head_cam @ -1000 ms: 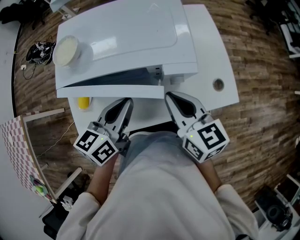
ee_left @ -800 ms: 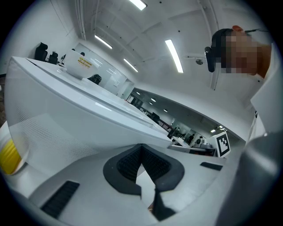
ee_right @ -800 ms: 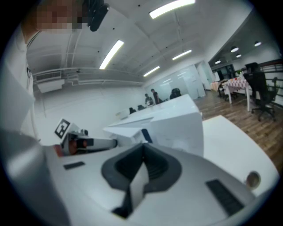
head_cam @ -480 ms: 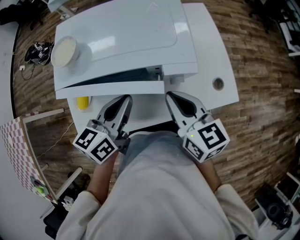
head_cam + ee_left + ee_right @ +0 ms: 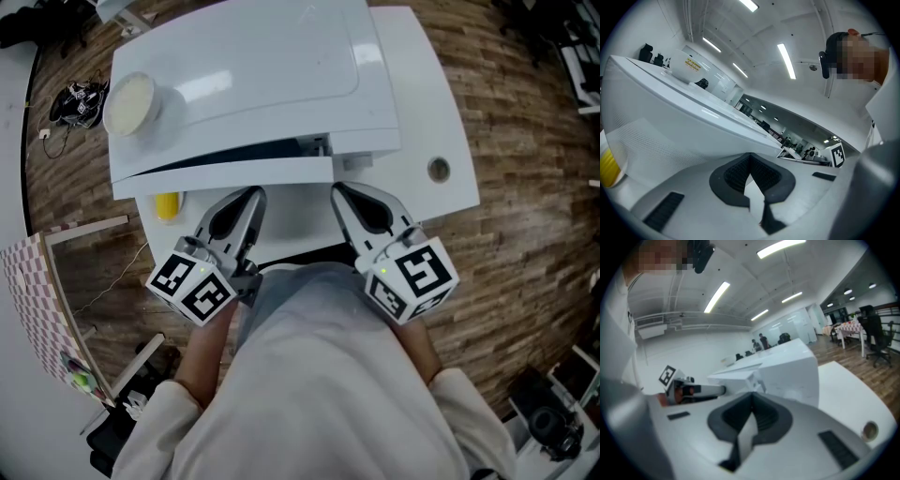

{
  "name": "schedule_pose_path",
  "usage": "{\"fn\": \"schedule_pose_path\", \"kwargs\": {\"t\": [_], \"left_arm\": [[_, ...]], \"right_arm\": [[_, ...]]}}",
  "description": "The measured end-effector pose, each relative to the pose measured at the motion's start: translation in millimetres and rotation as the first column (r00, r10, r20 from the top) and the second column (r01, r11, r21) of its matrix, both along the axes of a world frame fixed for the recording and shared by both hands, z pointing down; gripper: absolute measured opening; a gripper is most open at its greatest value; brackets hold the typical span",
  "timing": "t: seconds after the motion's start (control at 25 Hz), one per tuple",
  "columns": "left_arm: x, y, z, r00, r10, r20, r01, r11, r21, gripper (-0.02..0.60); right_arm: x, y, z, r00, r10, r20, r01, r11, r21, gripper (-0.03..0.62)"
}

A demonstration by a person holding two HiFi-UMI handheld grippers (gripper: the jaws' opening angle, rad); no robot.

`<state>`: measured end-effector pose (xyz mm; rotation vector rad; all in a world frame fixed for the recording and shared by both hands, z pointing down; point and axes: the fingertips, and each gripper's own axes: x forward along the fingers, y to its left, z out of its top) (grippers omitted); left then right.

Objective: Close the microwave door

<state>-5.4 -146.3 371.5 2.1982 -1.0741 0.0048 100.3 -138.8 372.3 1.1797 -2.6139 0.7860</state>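
Observation:
A white microwave (image 5: 253,66) stands on a white table (image 5: 427,122) in the head view. Its door (image 5: 225,174) hangs ajar, with a dark gap between it and the body. My left gripper (image 5: 249,195) is shut just in front of the door's outer face, and whether it touches is hidden. My right gripper (image 5: 339,192) is shut just past the door's free end. The left gripper view shows the door face (image 5: 670,131) close over the shut left gripper (image 5: 750,157). In the right gripper view, the right gripper (image 5: 751,398) points at the microwave (image 5: 787,369).
A round cream bowl (image 5: 129,101) sits on top of the microwave. A yellow object (image 5: 166,204) stands on the table under the door's hinge end. The table has a cable hole (image 5: 436,169) at the right. A checkered frame (image 5: 33,281) leans on the wooden floor to the left.
The door's free end has swung slightly closer to the microwave body. Both grippers have stayed nearly where they were, still shut.

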Motion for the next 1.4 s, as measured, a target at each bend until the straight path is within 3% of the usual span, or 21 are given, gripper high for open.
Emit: {"fn": "schedule_pose_path", "kwargs": {"t": [1.4], "left_arm": [[10.5,-21.3,0.7,0.996,-0.049,-0.072,0.046,0.998,-0.049,0.017]], "right_arm": [[0.5,-16.7,3.7,1.000,-0.010,0.016,0.010,1.000,-0.021,0.021]]}}
